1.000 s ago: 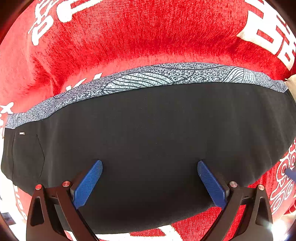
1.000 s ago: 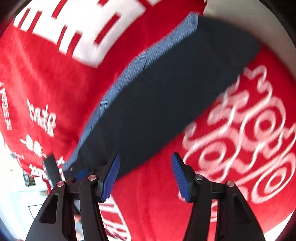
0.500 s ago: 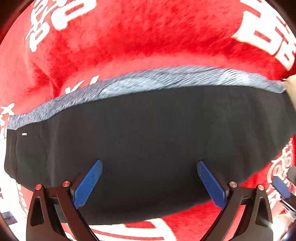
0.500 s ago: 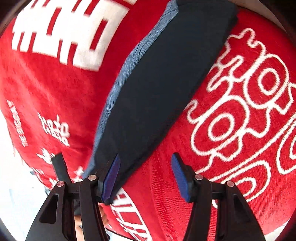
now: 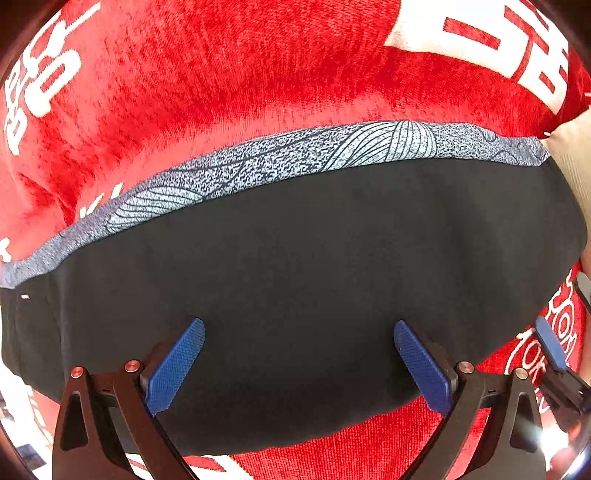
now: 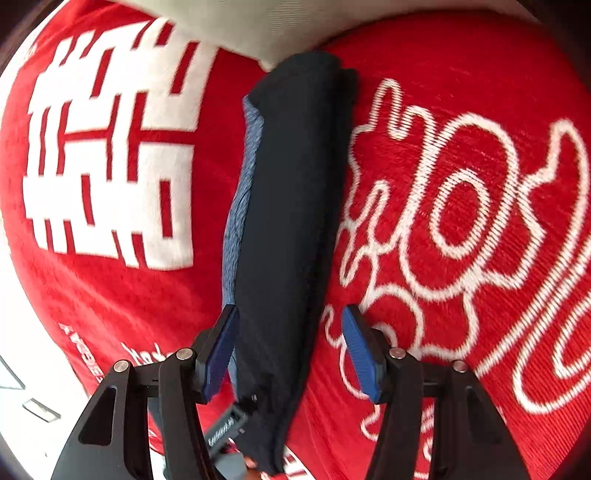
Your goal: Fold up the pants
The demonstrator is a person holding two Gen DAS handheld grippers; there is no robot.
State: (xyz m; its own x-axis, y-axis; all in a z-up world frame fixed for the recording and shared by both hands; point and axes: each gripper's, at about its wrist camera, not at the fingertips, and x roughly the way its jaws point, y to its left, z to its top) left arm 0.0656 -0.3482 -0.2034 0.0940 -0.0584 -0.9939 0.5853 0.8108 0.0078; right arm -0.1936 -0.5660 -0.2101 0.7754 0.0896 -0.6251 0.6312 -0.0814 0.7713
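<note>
Black pants (image 5: 314, 266) with a grey-blue patterned waistband (image 5: 280, 162) lie folded flat on a red blanket. My left gripper (image 5: 299, 363) is open and empty, its blue pads hovering over the near part of the pants. In the right wrist view the pants (image 6: 291, 206) show as a long dark strip running away from the camera. My right gripper (image 6: 290, 350) is open, its jaws straddling the near end of the strip without pinching it. A blue fingertip of the right gripper shows at the left wrist view's right edge (image 5: 550, 343).
A red blanket (image 5: 258, 74) with large white characters and swirls (image 6: 461, 206) covers the surface under the pants. A beige surface (image 6: 280, 33) shows past the blanket's far edge. The left gripper's black body (image 6: 225, 428) sits under the pants' near end in the right wrist view.
My right gripper has swung round so that the pants now run straight ahead between its open jaws. My left gripper has barely shifted and stayed open over the pants.
</note>
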